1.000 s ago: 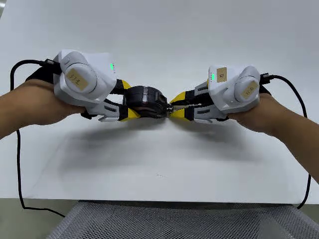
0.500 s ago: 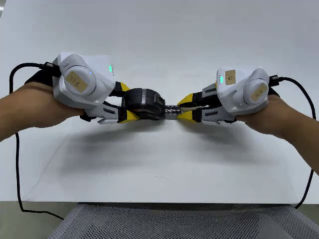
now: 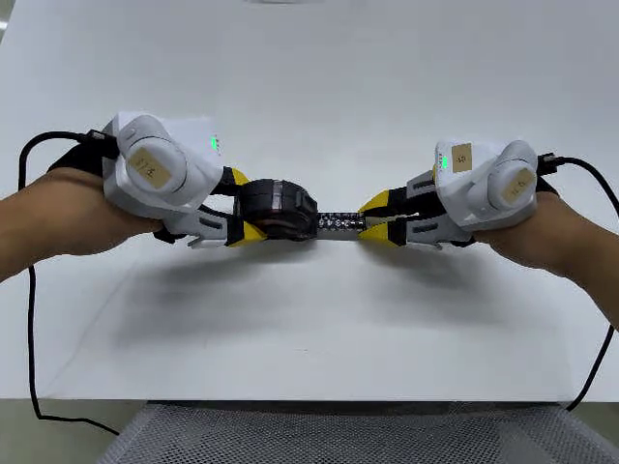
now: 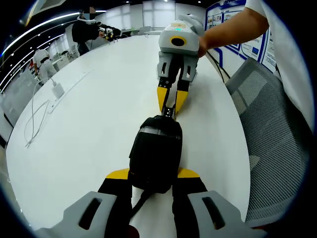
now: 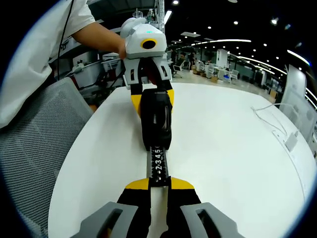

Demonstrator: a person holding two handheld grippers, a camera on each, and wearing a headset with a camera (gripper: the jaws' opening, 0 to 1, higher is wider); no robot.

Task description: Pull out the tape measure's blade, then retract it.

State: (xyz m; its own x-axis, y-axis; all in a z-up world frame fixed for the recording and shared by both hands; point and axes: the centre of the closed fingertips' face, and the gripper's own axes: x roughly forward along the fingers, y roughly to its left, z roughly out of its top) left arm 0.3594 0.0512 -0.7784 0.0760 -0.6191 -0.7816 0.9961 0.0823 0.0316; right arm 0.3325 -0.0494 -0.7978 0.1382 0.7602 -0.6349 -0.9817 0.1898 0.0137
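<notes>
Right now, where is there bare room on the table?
Crowded: the line of left gripper, tape measure, blade and right gripper. Bare table lies between that line and the near edge, and beyond it on the far side.

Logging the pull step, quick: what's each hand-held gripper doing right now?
Left hand-held gripper: shut on the tape measure.
Right hand-held gripper: shut on the blade.

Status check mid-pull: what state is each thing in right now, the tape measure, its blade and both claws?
Tape measure case: gripped, apparently held off the table.
Blade: partly out, a short numbered stretch showing.
Left claw: shut on the case.
Right claw: shut on the blade's tip.
</notes>
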